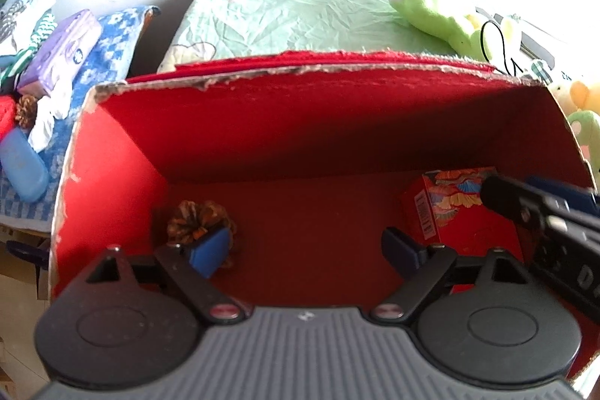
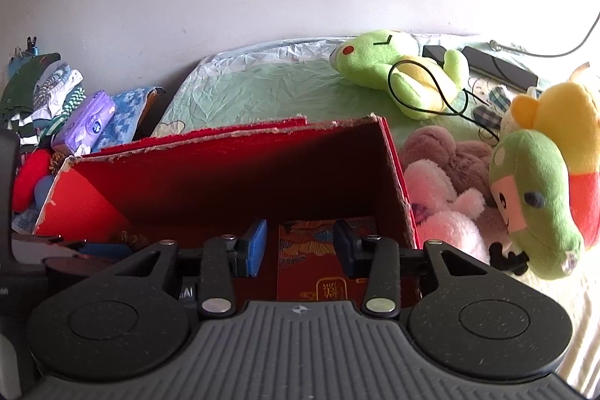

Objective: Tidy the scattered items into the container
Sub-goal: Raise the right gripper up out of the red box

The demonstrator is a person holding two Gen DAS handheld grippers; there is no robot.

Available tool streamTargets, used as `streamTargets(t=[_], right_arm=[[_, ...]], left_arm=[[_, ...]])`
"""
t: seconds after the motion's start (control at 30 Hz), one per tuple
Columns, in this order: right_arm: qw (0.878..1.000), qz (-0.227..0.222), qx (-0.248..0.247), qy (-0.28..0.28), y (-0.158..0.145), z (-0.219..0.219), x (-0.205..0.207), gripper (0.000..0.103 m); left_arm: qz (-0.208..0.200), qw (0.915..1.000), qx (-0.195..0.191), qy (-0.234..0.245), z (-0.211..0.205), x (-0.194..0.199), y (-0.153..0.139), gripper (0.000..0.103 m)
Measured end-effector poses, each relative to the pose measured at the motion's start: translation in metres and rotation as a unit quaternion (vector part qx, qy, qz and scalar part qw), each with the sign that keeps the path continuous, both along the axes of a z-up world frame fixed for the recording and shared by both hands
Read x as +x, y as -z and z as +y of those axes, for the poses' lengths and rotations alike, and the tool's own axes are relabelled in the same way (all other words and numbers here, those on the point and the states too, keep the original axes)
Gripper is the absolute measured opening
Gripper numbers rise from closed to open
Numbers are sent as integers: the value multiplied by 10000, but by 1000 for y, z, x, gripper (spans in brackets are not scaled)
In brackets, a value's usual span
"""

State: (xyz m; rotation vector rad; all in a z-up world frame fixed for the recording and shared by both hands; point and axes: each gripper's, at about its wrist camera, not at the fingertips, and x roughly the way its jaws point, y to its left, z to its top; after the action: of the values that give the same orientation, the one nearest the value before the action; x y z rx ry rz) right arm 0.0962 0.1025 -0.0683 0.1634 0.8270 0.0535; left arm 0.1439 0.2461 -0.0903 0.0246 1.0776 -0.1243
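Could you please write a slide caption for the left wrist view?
Open left gripper over red box holding pinecone and patterned carton.

Pine cone point(image 1: 200, 220) left, carton point(image 1: 450, 208) right, inside box point(image 1: 262, 126)

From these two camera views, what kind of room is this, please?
Most likely a bedroom: a bed with a green sheet, plush toys such as a green frog, and folded clothes stacked beside it.
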Motion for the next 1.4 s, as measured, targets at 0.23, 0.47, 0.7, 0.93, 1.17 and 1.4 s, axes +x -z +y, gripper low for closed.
streamTargets(t=[0.23,0.47,0.7,0.93,1.17,1.4], right_arm=[[9998,-135,102,-110,0,-5,-22,43],[9985,-375,144,-373,3,-11,-34,43],[9939,-635,-79,-898,6,-5,-42,55],[9859,-788,-470,-1400,11,2,-49,62],[9870,-697,65,-1444,3,-12,-54,63],[9821,-1095,168,-1527,-12,-28,-75,64]], left_arm=[[-496,9983,298,28,-6,-8,-7,97],[-581,9981,195,20,-4,-6,-11,99],[-815,9959,347,-199,-4,-11,-12,99],[-1386,9868,694,-476,-7,-25,-19,99],[-1631,9826,620,-629,0,-34,-28,99],[-1970,9759,190,-915,-3,-61,-56,102]])
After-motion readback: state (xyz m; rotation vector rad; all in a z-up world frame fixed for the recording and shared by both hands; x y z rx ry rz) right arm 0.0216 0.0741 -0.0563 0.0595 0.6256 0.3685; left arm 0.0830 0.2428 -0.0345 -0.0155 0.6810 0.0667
